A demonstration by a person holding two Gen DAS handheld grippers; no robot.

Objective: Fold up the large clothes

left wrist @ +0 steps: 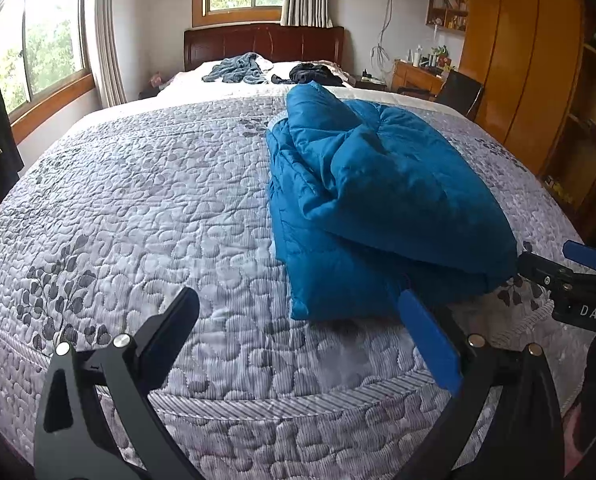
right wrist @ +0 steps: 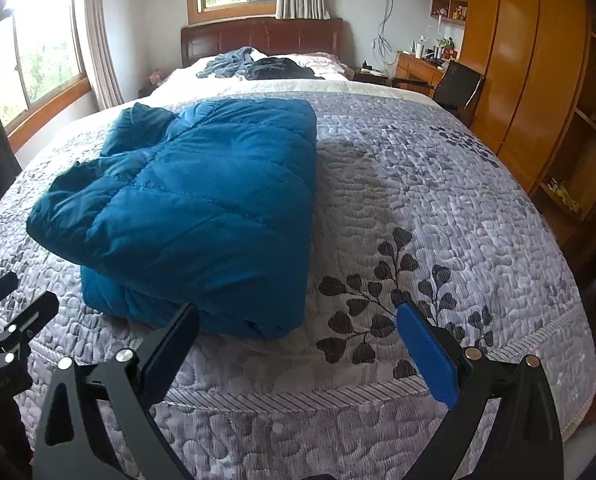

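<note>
1. Left wrist view: your left gripper [left wrist: 298, 340] is spread wide, holding nothing, just short of the blue jacket [left wrist: 370, 200].
2. Jacket lies bundled on the quilt [left wrist: 138, 200]; looks folded.
3. Right gripper [right wrist: 298, 340] also wide, empty, likely released.

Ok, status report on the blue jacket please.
Left tool open, right tool open, both empty. Blue jacket folded in a bundle on the quilt. Nothing in the way near it.
</note>
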